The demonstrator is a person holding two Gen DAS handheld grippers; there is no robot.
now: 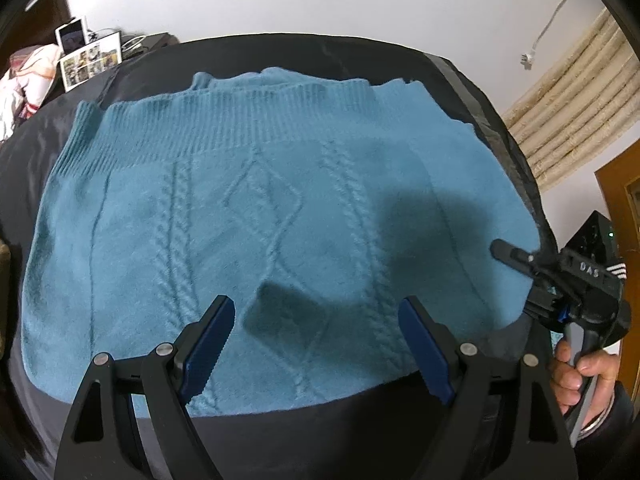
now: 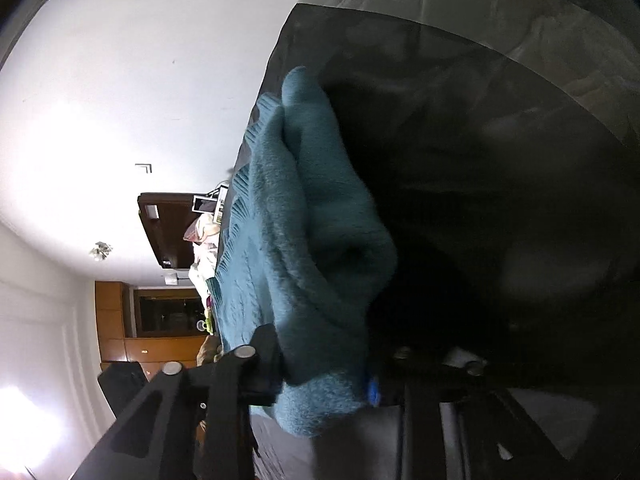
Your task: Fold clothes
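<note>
Teal cable-knit sweater (image 1: 256, 216) spread flat on dark-covered counter (image 1: 360, 60), ribbed hem toward far edge. Left tongs (image 1: 316, 340) wide open, empty, hovering over near edge at sweater's middle. Right tongs (image 2: 320, 376) clamped on sweater's right edge near counter's right side. Right hand nearer; likely fold leftward across cable axis.
</note>
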